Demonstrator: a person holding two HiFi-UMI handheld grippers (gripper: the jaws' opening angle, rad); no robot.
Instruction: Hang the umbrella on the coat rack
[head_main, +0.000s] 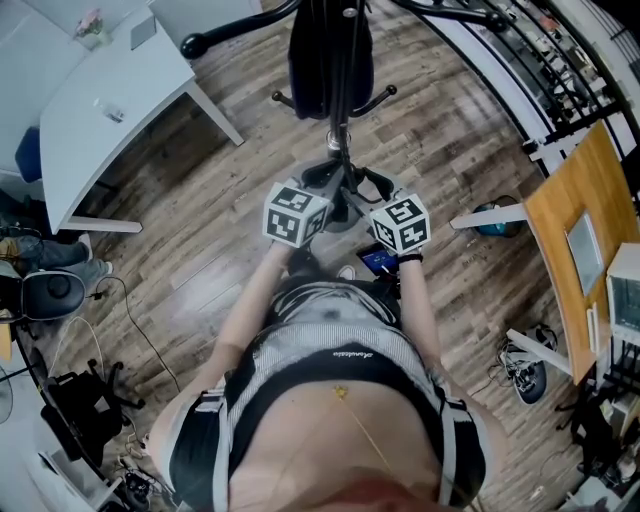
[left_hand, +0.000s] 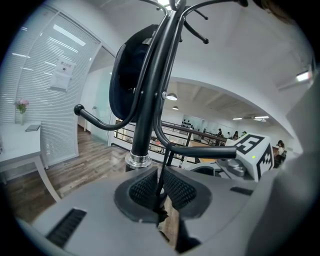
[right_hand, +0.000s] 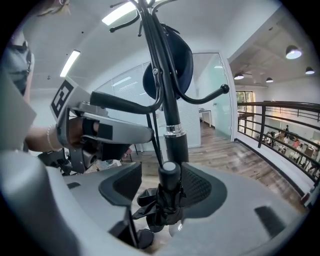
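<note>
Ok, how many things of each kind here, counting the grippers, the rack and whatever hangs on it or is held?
2 hand-held grippers: left hand-held gripper, right hand-held gripper
1 black metal coat rack
1 dark rounded item hung on the rack
1 black folded umbrella with its thin black strap
Total: 5

Coat rack (head_main: 339, 140) top cut off at head-view edge; umbrella (right_hand: 162, 202) btm hidden.
</note>
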